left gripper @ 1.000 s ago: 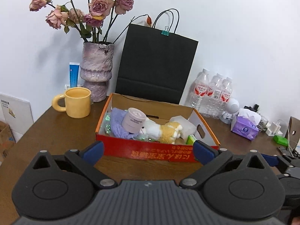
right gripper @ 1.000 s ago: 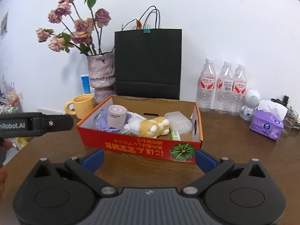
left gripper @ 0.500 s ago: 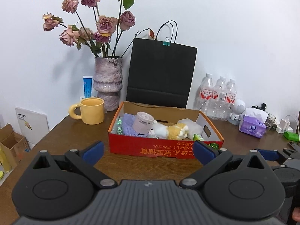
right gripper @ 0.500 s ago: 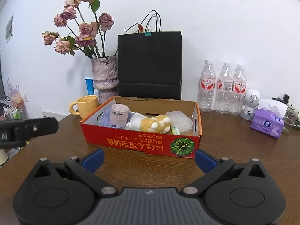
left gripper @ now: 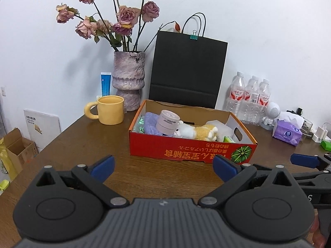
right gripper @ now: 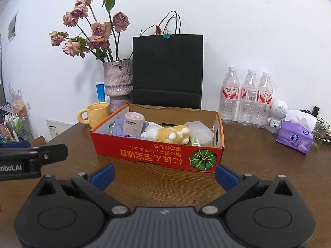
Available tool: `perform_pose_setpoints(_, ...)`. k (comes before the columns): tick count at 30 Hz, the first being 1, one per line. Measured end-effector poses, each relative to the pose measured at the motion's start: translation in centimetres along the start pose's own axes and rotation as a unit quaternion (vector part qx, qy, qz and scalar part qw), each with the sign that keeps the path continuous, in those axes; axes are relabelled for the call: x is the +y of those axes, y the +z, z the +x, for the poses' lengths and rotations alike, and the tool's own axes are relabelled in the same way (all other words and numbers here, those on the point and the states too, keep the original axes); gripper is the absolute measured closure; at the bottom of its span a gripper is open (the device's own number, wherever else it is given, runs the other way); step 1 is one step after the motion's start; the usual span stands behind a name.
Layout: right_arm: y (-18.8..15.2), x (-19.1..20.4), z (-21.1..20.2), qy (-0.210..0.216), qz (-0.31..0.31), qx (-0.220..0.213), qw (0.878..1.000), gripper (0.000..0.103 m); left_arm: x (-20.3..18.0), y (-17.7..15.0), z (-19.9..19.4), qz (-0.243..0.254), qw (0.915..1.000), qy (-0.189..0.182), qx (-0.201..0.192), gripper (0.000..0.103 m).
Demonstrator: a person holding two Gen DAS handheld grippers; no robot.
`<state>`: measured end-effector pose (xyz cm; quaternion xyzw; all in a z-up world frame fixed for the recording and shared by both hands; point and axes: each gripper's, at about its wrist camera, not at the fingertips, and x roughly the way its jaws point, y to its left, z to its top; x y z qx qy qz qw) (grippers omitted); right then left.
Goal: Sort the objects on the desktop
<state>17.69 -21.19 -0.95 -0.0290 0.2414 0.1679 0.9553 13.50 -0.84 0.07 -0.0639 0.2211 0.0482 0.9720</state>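
- Brown wood makes up our worktop [left gripper: 68, 144], with a white wall behind.
- We see a red box [right gripper: 157, 155] in the middle, holding a pink jar [right gripper: 133, 125] and a toy dog [right gripper: 167, 135].
- Our left hand-held gripper [left gripper: 163, 168] is spread wide, holding nothing.
- Our right hand-held gripper [right gripper: 164, 174] is wide too, holding nothing.
- We see a yellow mug [left gripper: 109, 112] just left of the box.

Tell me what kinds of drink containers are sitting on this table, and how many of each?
Water bottles: 3
Yellow mugs: 1
Clear glasses: 1
Total: 5
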Motion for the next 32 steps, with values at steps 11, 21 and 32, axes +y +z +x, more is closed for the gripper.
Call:
perform_pose_setpoints(11,0.0,0.5,-0.8,-0.007,-0.011,-0.003,1.0,0.0,0.8,-0.3,-0.6,-0.013,0.9999,0.009,0.001,0.0)
perform_pose_setpoints(21,-0.1,1.0,-2.0,-0.003,-0.016,-0.01,1.0,0.0,1.2,-0.5,-0.6,-0.018,0.9998,0.009,0.002,0.0)
perform_pose_setpoints(32,-0.4,0.5,-1.5,-0.004,-0.003,-0.003,1.0,0.0,1.0,-0.9,-0.3,-0.023,0.9997,-0.006,0.0,0.0)
